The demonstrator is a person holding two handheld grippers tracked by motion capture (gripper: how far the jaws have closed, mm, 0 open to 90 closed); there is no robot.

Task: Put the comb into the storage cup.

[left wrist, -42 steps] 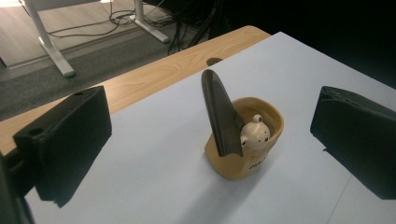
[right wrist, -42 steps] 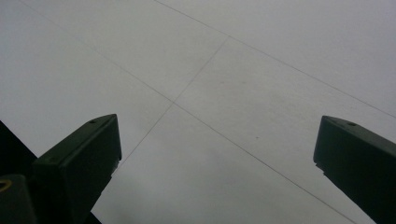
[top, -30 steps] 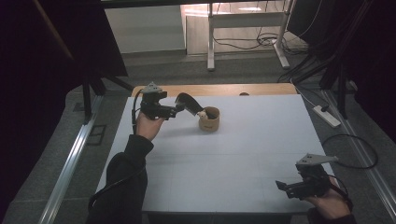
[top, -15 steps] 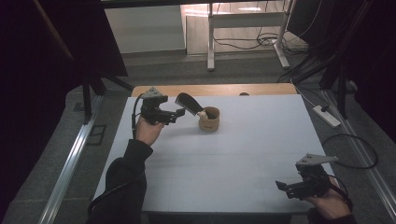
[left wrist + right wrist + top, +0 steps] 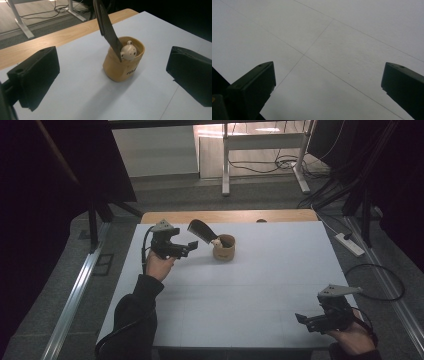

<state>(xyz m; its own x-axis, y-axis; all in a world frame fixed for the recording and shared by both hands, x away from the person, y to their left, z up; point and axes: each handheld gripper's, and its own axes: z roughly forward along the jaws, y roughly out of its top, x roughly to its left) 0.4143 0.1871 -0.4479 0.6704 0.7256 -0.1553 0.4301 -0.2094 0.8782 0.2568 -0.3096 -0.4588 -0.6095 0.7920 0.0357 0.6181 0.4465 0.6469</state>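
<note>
While the squat tan fabric pot, with a small cream bear figure at its rim and a dark flat blade leaning out of it, stands just ahead between the left gripper's spread jaws, the step in hand looks like the approach. Next, advance and close on it. The right gripper hovers wide open over bare white bench.

L gripper — edged back from cup | R — same

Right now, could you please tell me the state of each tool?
Left tool: open, holding nothing, facing the tan cup with the dark spatula in it.
Right tool: open, holding nothing, over the white table.
</note>
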